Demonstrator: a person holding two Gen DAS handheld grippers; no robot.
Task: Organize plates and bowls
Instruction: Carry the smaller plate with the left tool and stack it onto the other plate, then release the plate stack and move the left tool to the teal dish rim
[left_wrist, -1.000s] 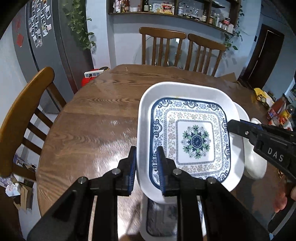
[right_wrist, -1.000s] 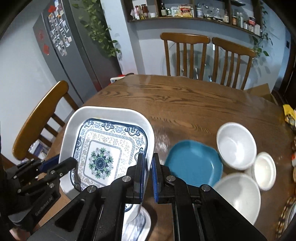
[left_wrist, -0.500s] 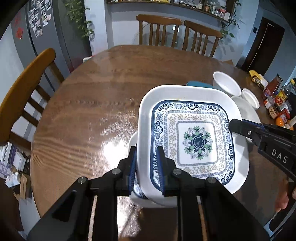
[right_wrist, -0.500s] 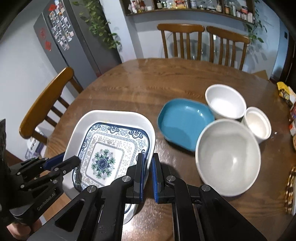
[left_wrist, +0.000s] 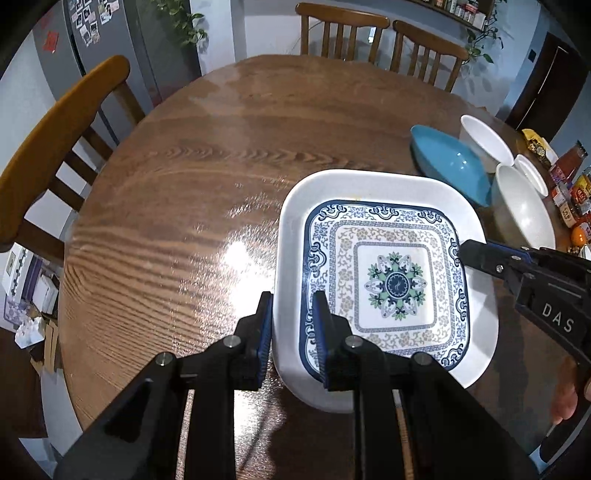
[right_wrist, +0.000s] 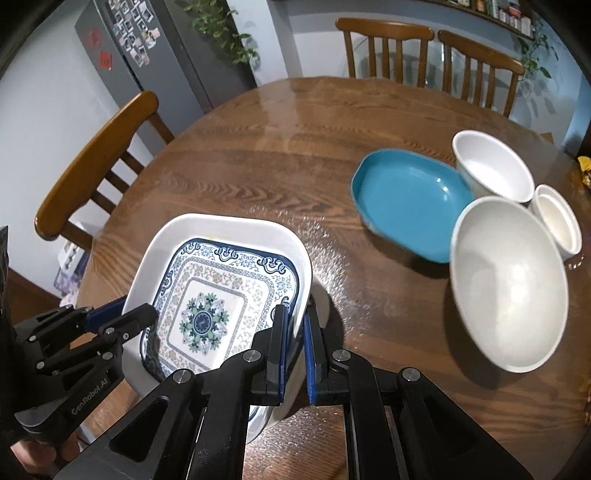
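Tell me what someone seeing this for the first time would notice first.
Probably the patterned square plate, gripped at opposite rims by the left gripper and right gripper over the round wooden table. Next, the teal dish beside three white bowls on the table's right side.

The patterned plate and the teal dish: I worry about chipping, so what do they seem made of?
Patterned plate: glossy white with printed blue pattern, thick rounded rim; ceramic or melamine, can't tell. Teal dish: smooth glazed look with bright glints, probably ceramic.
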